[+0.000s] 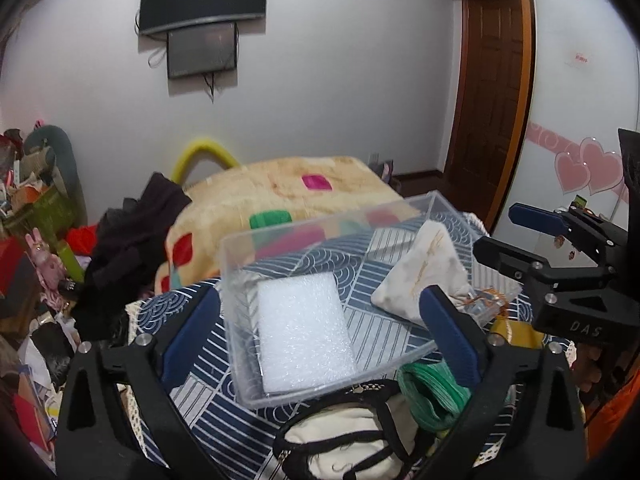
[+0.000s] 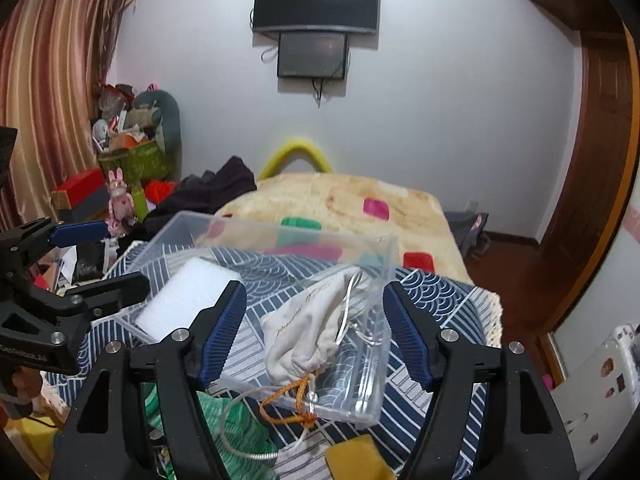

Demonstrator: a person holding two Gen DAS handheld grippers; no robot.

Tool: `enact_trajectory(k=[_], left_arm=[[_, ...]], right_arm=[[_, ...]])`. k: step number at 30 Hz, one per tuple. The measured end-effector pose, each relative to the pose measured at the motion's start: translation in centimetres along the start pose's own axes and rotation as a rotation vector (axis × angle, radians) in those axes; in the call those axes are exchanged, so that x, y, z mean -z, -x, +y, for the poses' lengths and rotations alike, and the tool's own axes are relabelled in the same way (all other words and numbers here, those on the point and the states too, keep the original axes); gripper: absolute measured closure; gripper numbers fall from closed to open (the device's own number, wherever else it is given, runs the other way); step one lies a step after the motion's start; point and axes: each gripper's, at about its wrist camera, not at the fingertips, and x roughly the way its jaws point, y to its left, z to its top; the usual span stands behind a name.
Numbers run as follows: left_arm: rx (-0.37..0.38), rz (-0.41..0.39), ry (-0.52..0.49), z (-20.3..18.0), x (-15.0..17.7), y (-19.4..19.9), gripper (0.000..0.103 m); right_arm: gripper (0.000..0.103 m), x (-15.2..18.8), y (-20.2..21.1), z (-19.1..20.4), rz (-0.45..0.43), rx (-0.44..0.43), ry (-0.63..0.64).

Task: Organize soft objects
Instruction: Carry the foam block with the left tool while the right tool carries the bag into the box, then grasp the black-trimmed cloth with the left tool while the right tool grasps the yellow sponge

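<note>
A clear plastic box [image 1: 240, 264] sits on the blue patterned cloth [image 1: 208, 408] covering the table, with the bed and its tan blanket [image 2: 352, 196] right behind it. Inside the box, toward the left end, a white foam block [image 1: 306, 332] lies flat on the bottom. At the other end a cream drawstring pouch [image 2: 308, 332] slumps against the wall, its orange cord [image 2: 292, 400] and a pale string spilling over the near rim onto the cloth.

In front of the box, near the table's edge, lie a cream bag with black trim [image 1: 340, 436], a green knitted piece [image 1: 432, 396] just beside it, and a yellow sponge [image 2: 354, 460], cut off at the bottom of the right wrist view.

The left gripper [image 1: 320, 328] hangs over the foam end, jaws spread wide and holding nothing. The right gripper [image 2: 314, 332] hangs over the pouch end, jaws spread too, apart from the pouch. There is open air above the box; clutter crowds the floor to the left and is hard to make out.
</note>
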Motion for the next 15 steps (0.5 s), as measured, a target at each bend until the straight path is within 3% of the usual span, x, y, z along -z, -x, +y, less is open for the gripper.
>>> enact_trajectory(k=[5, 15], left_arm=[[0.023, -0.017, 0.006, 0.2, 1.1, 2.0, 0.0], [0.018, 0.073, 0.042, 1.5, 5.8, 1.7, 0.0]], right_arm=[[0.031, 0.6, 1.8, 0.0, -0.044, 0.024, 0.017], [0.024, 3.6, 3.0, -0.6, -0.026, 0.085, 0.03]])
